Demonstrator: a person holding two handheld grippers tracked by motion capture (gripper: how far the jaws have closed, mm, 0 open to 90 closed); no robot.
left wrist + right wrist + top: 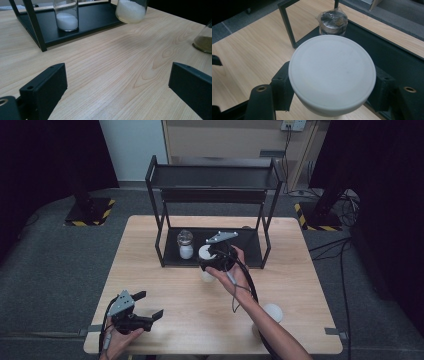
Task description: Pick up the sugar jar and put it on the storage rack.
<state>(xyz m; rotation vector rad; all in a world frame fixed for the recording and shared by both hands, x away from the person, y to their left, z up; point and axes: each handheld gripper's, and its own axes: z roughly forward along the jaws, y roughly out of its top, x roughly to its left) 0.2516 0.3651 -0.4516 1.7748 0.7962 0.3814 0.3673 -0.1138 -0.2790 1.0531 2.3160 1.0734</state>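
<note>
A white-lidded jar [332, 75] is gripped between the jaws of the right hand-held gripper [216, 256] at the rack's [210, 177] front edge, one jar [185, 244] is already shelved, while the left hand-held gripper [134, 311] is held open and empty over the tabletop [165, 290].

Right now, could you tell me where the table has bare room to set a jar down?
The table's left half is bare, between the rack and the left gripper. The rack's tray right of the glass jar looks free too. It is crowded at the tray's front edge, where the right gripper holds the white-lidded jar.
</note>
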